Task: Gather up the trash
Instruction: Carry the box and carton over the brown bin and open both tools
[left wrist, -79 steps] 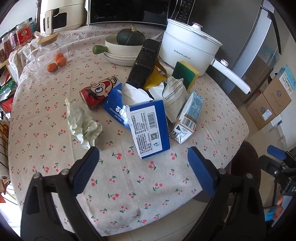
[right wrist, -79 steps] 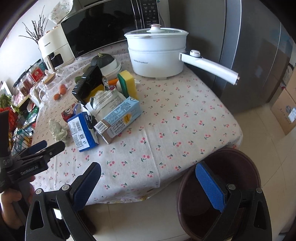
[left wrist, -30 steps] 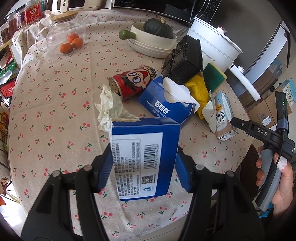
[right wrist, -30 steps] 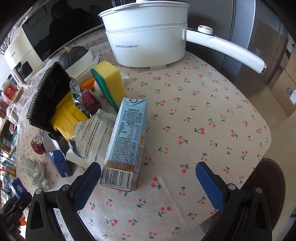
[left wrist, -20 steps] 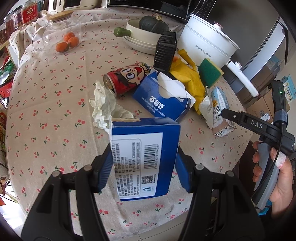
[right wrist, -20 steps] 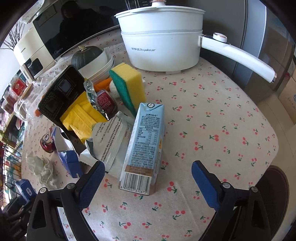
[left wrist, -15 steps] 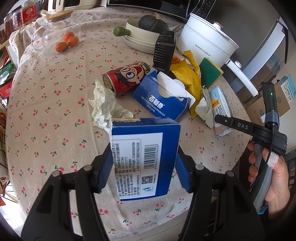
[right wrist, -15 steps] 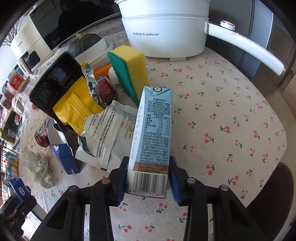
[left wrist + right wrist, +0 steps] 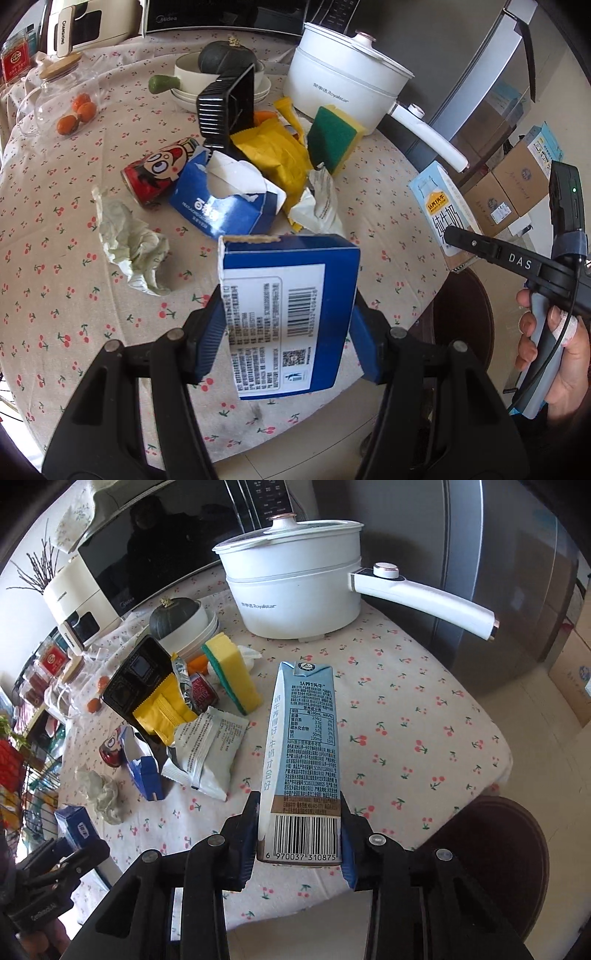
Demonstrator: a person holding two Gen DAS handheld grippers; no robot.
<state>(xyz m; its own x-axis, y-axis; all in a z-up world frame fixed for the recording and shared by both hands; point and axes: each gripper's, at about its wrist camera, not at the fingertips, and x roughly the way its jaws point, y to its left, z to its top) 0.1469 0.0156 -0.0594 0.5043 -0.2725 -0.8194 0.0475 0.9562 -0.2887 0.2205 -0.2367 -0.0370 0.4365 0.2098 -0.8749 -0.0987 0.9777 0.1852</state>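
My left gripper [image 9: 286, 338] is shut on a blue carton box [image 9: 286, 314] and holds it above the table's front edge. My right gripper [image 9: 299, 840] is shut on a light-blue milk carton [image 9: 301, 760], lifted off the table; the carton also shows in the left wrist view [image 9: 441, 206]. Trash on the cherry-print tablecloth [image 9: 55, 295]: a crumpled tissue [image 9: 129, 240], a red cartoon can [image 9: 159, 171], a torn blue tissue box [image 9: 225, 203], a yellow wrapper [image 9: 273, 155] and a white snack bag [image 9: 207, 753]. A dark brown bin [image 9: 491, 853] stands on the floor at the table's right edge.
A white electric pot [image 9: 295, 590] with a long handle [image 9: 424, 598] stands at the back. A black tray [image 9: 227, 107], a green-yellow sponge [image 9: 332, 136], a bowl with a squash [image 9: 218, 66] and a glass jar [image 9: 62, 99] are behind the trash. Cardboard boxes [image 9: 517, 188] lie on the floor.
My right gripper closed on the milk carton and lifted it off the table toward the right edge. My left gripper keeps holding the blue box, drawn back a little.
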